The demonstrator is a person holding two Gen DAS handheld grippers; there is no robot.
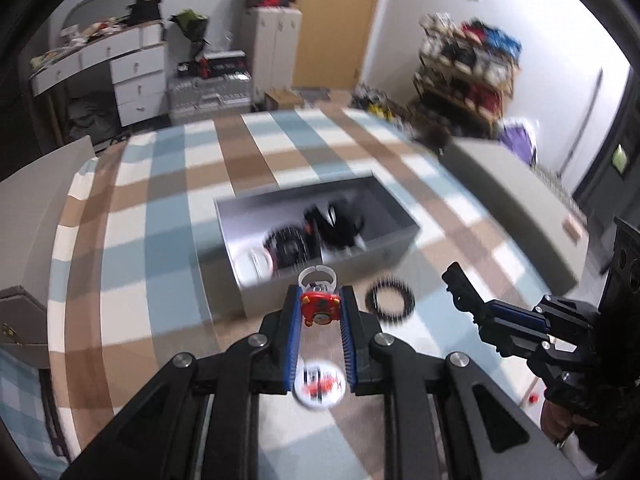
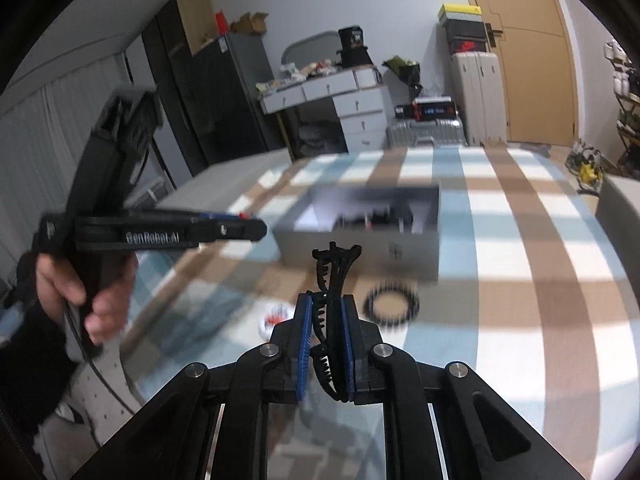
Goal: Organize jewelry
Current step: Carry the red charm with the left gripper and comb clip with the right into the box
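Note:
My left gripper [image 1: 320,306] is shut on a toy ring [image 1: 320,307] with a red charm and a clear band, held above the plaid cloth just in front of the grey box [image 1: 396,248]. My right gripper [image 2: 325,308] is shut on a black hair clip [image 2: 330,300] that sticks up past the fingertips. The open grey box [image 2: 360,248] holds black hair accessories and a white round item. A black spiky ring [image 1: 391,298] lies on the cloth by the box; it also shows in the right wrist view [image 2: 394,305]. A white round badge [image 1: 319,386] lies under my left gripper.
The plaid cloth [image 1: 160,240] covers the table. Grey box lids or panels [image 1: 516,200] stand at the table's right and left edges. The right gripper's body [image 1: 520,320] shows at the right, the left gripper's [image 2: 160,232] at the left. Furniture and shelves stand behind.

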